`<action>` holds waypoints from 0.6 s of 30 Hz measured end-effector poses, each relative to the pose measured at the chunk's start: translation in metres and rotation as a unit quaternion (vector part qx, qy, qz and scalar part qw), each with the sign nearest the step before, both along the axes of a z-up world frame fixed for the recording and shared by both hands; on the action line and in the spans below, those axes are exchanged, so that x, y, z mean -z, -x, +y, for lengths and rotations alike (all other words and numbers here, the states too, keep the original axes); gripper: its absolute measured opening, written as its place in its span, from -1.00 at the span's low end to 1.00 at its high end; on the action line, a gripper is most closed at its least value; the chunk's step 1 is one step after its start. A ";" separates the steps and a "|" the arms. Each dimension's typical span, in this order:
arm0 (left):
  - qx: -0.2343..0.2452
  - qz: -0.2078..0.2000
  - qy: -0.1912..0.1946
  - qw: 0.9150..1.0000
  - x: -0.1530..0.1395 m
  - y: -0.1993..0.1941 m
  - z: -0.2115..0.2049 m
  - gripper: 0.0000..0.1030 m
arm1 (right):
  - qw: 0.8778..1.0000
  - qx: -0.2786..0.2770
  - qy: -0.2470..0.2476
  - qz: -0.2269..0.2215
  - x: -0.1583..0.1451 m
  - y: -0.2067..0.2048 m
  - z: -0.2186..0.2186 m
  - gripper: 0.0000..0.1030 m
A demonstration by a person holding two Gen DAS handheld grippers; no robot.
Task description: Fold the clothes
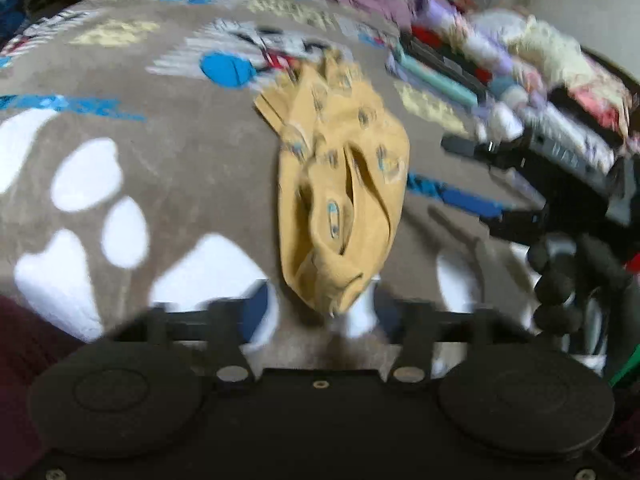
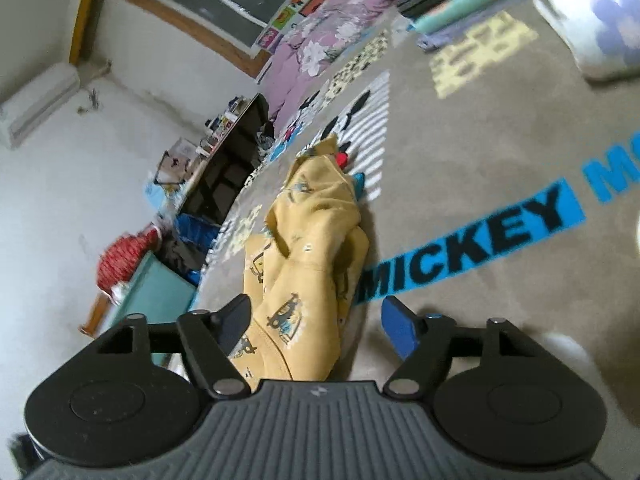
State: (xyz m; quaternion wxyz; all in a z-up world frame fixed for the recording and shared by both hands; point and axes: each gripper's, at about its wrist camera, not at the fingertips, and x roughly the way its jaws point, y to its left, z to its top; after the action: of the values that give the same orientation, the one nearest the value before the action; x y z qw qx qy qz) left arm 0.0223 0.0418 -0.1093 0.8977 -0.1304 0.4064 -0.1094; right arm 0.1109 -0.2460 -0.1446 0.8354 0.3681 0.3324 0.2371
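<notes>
the left wrist view is motion-blurred; the stacked clothes (image 1: 520,92) smear together, and the yellow garment (image 1: 340,184) perhaps hides the fingertips.

The word "MICKEY" is showing in black letters on a blue band (image 2: 472,246) printed on the grey-brown blanket (image 2: 500,128). Just beyond that band, blue letters (image 2: 612,176) are beginning with "M" and running out of view.
</notes>
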 end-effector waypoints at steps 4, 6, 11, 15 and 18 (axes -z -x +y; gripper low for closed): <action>-0.027 -0.030 0.026 0.999 -0.014 0.010 0.017 0.20 | 0.999 -0.002 0.033 -0.010 -0.013 -0.008 0.015 0.52; -0.039 -0.036 0.040 0.998 -0.017 0.008 0.023 0.20 | 0.999 0.005 0.047 -0.004 -0.015 -0.014 0.021 0.54; -0.043 -0.034 0.048 0.997 -0.014 -0.011 0.021 0.20 | 0.996 0.034 0.081 0.023 -0.014 -0.034 0.036 0.60; -0.045 -0.027 0.046 0.998 -0.006 -0.029 0.014 -0.73 | 0.997 0.033 0.064 0.042 -0.008 -0.050 0.045 0.26; -0.043 -0.019 0.052 0.998 0.001 -0.033 0.012 -0.92 | 0.997 0.027 0.066 0.033 -0.007 -0.044 0.046 -0.69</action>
State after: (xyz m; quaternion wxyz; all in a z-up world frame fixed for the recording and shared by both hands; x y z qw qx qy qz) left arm 0.0550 0.0542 -0.1108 0.9013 -0.1923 0.3767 -0.0938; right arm 0.1553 -0.2003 -0.1379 0.8525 0.3289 0.3646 0.1794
